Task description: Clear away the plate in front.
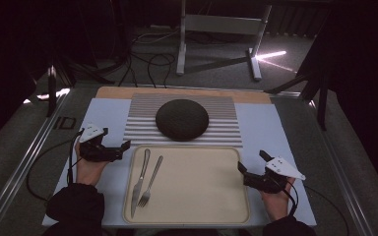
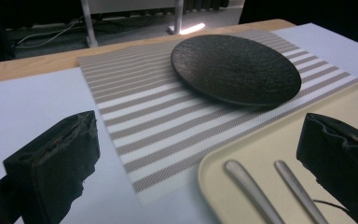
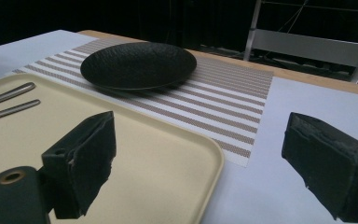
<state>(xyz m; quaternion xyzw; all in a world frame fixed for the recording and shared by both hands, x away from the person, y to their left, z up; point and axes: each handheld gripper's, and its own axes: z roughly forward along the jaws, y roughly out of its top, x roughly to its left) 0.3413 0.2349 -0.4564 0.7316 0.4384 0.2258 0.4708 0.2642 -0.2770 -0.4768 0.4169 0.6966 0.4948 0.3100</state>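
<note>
A black plate (image 1: 182,119) sits on a striped placemat (image 1: 226,123) at the middle of the table. In front of it lies a cream tray (image 1: 202,187) with a knife (image 1: 140,179) and a fork (image 1: 151,182) side by side at its left. My left gripper (image 1: 124,145) rests left of the tray, open, nothing between its jaws. My right gripper (image 1: 251,163) rests at the tray's right edge, also open and empty. The left gripper view has the plate (image 2: 235,67), the tray's corner (image 2: 261,154) and both handles ahead. In the right gripper view the plate (image 3: 137,65) lies beyond the tray (image 3: 168,154).
A white sheet (image 1: 261,128) covers the table under the placemat and tray. A wooden strip (image 1: 177,92) runs along the far edge. Cables (image 1: 147,61) and a metal stand (image 1: 216,29) are on the floor beyond.
</note>
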